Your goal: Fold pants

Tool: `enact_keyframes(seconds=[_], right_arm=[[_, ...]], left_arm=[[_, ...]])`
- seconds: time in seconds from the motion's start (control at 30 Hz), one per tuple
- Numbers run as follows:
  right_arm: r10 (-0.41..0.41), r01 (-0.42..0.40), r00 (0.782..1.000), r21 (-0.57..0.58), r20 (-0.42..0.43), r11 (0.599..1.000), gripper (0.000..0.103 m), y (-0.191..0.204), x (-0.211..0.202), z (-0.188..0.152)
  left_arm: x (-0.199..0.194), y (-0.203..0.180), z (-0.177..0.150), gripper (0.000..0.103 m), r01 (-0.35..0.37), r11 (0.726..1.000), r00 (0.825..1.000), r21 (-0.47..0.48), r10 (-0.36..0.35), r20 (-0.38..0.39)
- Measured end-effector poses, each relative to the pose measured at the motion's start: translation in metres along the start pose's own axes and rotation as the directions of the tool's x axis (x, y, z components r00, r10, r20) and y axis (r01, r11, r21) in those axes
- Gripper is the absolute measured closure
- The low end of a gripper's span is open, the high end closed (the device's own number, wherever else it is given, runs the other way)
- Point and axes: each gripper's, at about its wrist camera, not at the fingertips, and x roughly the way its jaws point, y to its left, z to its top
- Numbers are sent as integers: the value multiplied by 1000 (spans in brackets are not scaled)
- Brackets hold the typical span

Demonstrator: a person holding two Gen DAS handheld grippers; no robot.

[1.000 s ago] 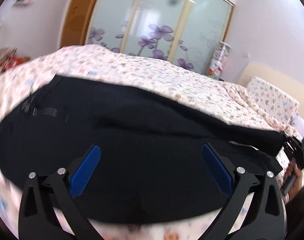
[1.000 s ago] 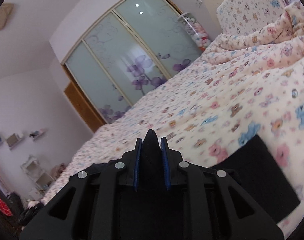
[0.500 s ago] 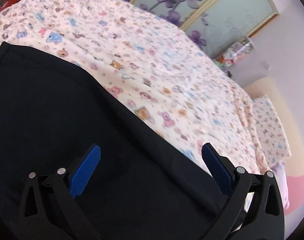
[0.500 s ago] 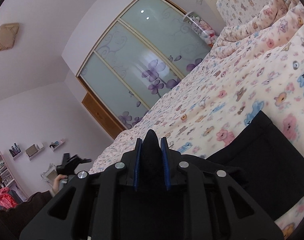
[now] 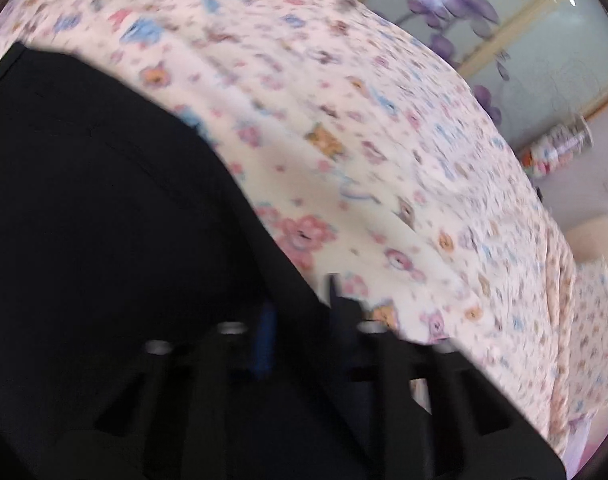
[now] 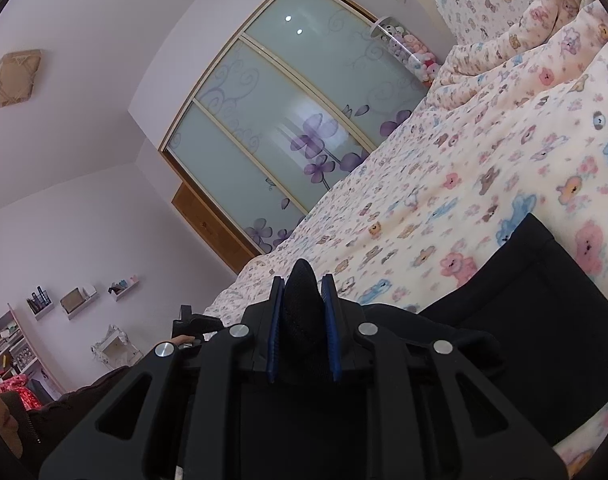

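Now that my left gripper has snapped from wide open to pinched on the black pants, both ends are held. My right gripper stays clamped on fabric above the bedspread; I'd judge the fold-over can start.

I saw even daylight; my left wrist view was motion-blurred, the right sharp; fisheye edges curved and darkened.

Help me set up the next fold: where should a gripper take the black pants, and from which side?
Judging by how they lie, take the black pants at the straight hemmed end on the blanket, sliding in low from the near bed edge. That edge is flat and free. The right gripper already pinches a bunched fold; the left gripper looks closed at the pants' edge.
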Motion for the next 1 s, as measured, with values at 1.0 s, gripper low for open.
enact_keyframes(seconds=[1.0], right_arm=[[-84, 62, 981, 127, 173, 990, 83, -32, -36, 30]], left_arm=[[-257, 111, -216, 99, 167, 974, 879, 154, -217, 424]])
